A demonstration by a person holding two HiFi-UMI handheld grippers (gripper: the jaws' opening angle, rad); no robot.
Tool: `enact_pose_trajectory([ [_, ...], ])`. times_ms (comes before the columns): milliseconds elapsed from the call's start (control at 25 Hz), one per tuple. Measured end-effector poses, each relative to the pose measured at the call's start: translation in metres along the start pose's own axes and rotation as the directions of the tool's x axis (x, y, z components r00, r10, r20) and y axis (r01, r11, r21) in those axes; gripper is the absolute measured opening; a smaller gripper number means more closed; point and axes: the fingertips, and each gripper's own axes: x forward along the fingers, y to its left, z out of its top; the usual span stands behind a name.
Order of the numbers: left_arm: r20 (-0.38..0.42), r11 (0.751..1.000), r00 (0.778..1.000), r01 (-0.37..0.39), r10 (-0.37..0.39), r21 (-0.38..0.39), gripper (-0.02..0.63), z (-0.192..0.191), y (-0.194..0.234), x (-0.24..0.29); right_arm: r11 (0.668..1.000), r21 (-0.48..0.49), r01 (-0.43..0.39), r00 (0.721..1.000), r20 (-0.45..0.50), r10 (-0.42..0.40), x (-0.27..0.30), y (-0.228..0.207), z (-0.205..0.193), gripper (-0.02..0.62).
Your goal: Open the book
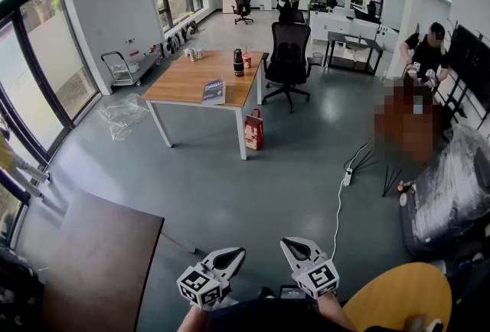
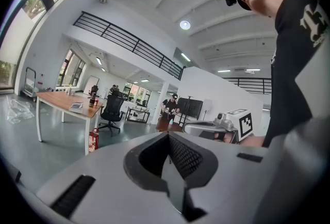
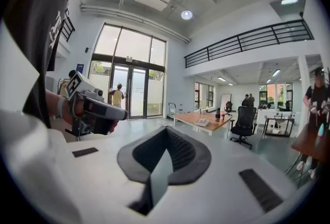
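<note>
The book lies closed near the front edge of a wooden table, far across the room. It shows small in the left gripper view and in the right gripper view. Both grippers are held close to the person's body at the bottom of the head view, well away from the table. My left gripper is shut with nothing between its fingers, its jaws meeting. My right gripper is shut and empty too. Each gripper shows in the other's view, side by side.
A black bottle and a red cup stand on the wooden table. A black office chair is at its right end, a red bag at its leg. A brown tabletop is near left, cables and a plastic-wrapped bulk to the right.
</note>
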Motion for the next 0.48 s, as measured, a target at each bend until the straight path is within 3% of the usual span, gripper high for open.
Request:
enact_pose_trajectory([
  [480, -0.025, 1.0, 1.0, -0.013, 0.013, 0.0, 0.006, -0.005, -0.02, 0.025, 1.0, 0.012, 0.004, 1.0, 0.005, -0.004, -0.019, -0.029, -0.008, -0.011],
])
